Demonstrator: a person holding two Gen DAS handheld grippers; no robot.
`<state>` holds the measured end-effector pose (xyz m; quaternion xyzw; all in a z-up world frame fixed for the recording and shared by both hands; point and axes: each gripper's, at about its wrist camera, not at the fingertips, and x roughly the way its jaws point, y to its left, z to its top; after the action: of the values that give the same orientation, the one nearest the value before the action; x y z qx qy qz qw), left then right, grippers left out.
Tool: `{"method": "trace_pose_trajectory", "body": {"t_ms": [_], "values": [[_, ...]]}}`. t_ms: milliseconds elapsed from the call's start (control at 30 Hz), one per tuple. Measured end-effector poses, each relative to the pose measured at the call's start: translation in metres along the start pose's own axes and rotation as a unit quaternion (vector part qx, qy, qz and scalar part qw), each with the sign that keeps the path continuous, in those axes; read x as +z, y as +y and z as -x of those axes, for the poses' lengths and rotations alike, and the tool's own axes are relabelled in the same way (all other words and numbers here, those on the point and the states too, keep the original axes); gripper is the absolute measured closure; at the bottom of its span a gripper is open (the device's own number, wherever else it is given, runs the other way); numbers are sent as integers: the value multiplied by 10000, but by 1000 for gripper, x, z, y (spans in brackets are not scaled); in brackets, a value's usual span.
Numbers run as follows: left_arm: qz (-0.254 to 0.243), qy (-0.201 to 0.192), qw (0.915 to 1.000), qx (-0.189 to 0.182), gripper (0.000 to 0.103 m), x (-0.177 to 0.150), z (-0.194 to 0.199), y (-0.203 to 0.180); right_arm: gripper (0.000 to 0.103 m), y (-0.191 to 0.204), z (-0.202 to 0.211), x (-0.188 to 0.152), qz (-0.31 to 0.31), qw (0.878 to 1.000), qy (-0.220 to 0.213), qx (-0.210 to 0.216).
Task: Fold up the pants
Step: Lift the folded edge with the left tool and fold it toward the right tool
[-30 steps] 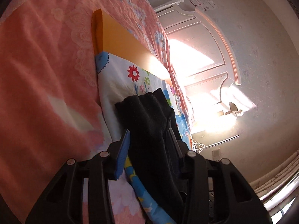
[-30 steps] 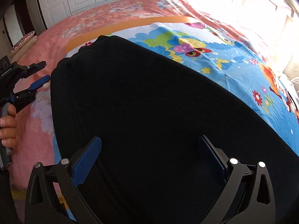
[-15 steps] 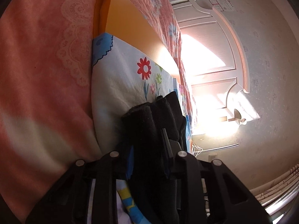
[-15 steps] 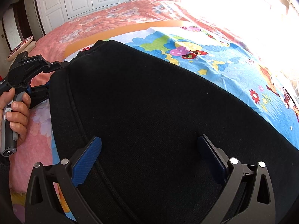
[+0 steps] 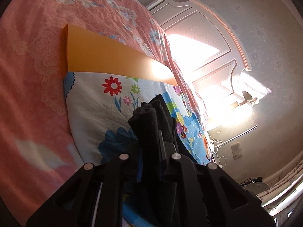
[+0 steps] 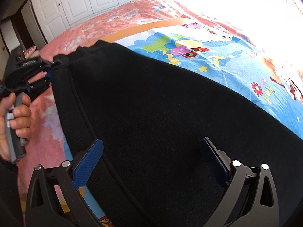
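Pink flowered bedspread (image 5: 37, 75) across the bed, orange board (image 5: 106, 56) lying on it, bright cartoon sheet (image 6: 217, 56) spread over both — white headboard (image 5: 204, 43) in sunlight, white wardrobe doors (image 6: 90, 1) behind.

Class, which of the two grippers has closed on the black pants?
The left gripper pinches the black pants; the right gripper hangs open above them.

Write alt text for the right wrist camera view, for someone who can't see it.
Black pants lie spread over a colorful cartoon sheet on a pink bed, with the open right gripper hovering above them. At far left, the left gripper pinches the pants' edge.
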<state>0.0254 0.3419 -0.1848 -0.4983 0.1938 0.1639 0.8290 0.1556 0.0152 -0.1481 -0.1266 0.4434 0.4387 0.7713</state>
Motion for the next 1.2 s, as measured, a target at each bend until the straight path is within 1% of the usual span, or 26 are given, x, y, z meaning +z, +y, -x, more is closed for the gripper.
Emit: {"method": "trace_pose_trajectory", "body": {"t_ms": [67, 100, 167, 233, 300, 367, 433, 467, 500, 533, 600, 633, 700, 733, 767, 800, 833, 867, 900, 933, 967, 1000, 1067, 1100, 1133, 1200], "values": [[76, 44, 10000, 15, 91, 1, -1, 4, 5, -7, 14, -4, -130, 9992, -98, -376], [108, 56, 9999, 22, 91, 1, -3, 5, 5, -6, 12, -8, -35, 9986, -4, -522], [155, 39, 9999, 12, 91, 0, -1, 6, 5, 9, -11, -21, 558, 9939, 613, -723], [157, 19, 9999, 3, 92, 1, 1, 0, 5, 14, -5, -25, 727, 9932, 209, -886], [-3, -10, 10000, 86, 92, 3, 5, -11, 5, 10, 0, -23, 484, 9951, 232, -831], [-435, -86, 9986, 283, 92, 2, 11, -33, 5, -3, 12, -22, 128, 9985, 194, -501], [-1225, -230, 9904, 600, 92, -6, 18, -71, 5, -25, 31, -25, -297, 9988, 52, -397], [-1740, -319, 9810, 793, 92, -15, 21, -95, 5, -41, 38, -25, -609, 9969, 80, -492], [-2309, -419, 9669, 999, 92, -28, 23, -122, 5, -61, 44, -26, -999, 9935, 152, -529], [-2879, -517, 9492, 1161, 92, -45, 23, -149, 5, -82, 49, -26, -1428, 9886, 199, -424], [-3985, -701, 9046, 1345, 91, -92, 19, -203, 5, -119, 66, -32, -2200, 9754, 130, -17], [-4502, -772, 8786, 1391, 91, -122, 16, -226, 5, -134, 74, -35, -2481, 9686, 61, 118], [-5524, -789, 8193, 1318, 91, -194, 6, -261, 5, -158, 91, -43, -2909, 9563, -88, 276], [-6042, -771, 7830, 1262, 91, -234, 0, -269, 5, -168, 99, -46, -3074, 9508, -162, 345], [-6609, -756, 7353, 1296, 91, -276, -11, -270, 5, -176, 105, -48, -3201, 9463, -230, 393], [-7141, -670, 6835, 1354, 91, -316, -25, -264, 5, -182, 110, -50, -3291, 9429, -281, 427], [-7519, -479, 6433, 1363, 91, -348, -38, -253, 5, -187, 114, -52, -3354, 9405, -298, 468], [-7749, -204, 6179, 1315, 91, -371, -49, -241, 5, -190, 115, -54, -3388, 9389, -285, 539], [-7865, -46, 6031, 1334, 90, -385, -57, -231, 5, -191, 115, -56, -3399, 9380, -256, 634], [-7937, -336, 5894, 1467, 89, -391, -59, -226, 5, -190, 115, -58, -3391, 9378, -206, 714], [-7944, -415, 5866, 1521, 89, -391, -59, -226, 5, -190, 111, -57, -3376, 9379, -143, 789], [-7871, -338, 5973, 1503, 89, -387, -59, -229, 5, -189, 109, -58, -3376, 9371, -76, 883], [-7620, -352, 6300, 1454, 90, -373, -55, -235, 5, -186, 102, -59, -3435, 9324, 84, 1124], [-7525, -419, 6415, 1430, 90, -367, -52, -239, 5, -182, 98, -58, -3432, 9302, 184, 1286], [-7447, -491, 6508, 1397, 90, -362, -48, -241, 5, -176, 92, -56, -3404, 9281, 314, 1475], [-7341, -585, 6634, 1325, 90, -355, -44, -246, 5, -164, 79, -52, -3336, 9245, 521, 1769]]}}
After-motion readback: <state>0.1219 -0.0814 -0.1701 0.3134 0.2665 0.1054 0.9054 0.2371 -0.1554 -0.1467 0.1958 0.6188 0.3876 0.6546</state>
